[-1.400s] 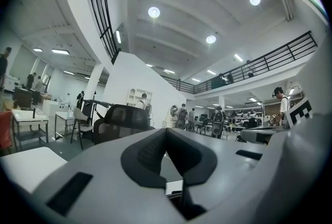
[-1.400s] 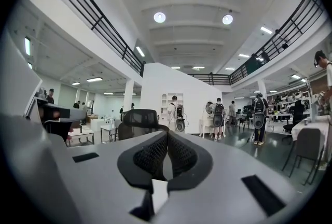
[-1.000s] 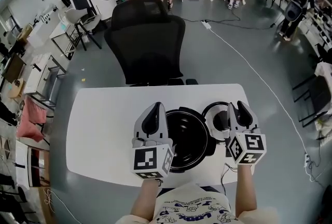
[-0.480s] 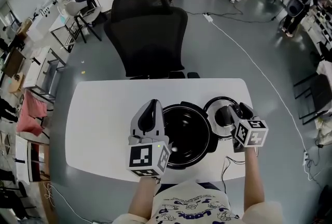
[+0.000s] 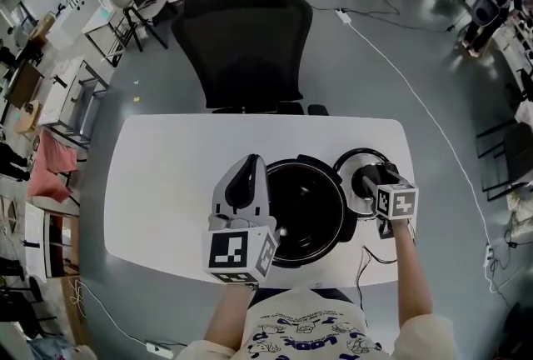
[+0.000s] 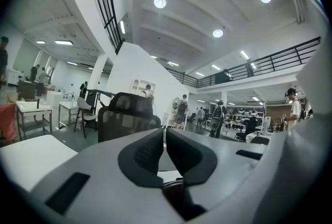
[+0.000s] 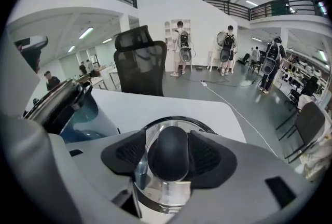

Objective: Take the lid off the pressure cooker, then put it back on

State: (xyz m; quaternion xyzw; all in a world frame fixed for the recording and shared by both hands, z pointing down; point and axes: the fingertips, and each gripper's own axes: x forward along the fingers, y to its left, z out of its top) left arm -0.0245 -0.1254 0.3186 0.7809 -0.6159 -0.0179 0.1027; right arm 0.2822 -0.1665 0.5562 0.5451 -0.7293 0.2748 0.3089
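Lid [image 5: 348,175] lies right of the open pressure cooker [image 5: 308,212], centre frame, half hidden under the right gripper [image 7: 168,153]; its jaws, just opening, flank the knob [image 7: 168,163], contact unclear; left gripper [image 6: 165,140] closed, empty.

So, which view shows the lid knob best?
The right gripper view: the knob is close and central, between jaws that have just been opening. The head view shows it small, partly hidden by the right gripper. The left gripper view lacks it.
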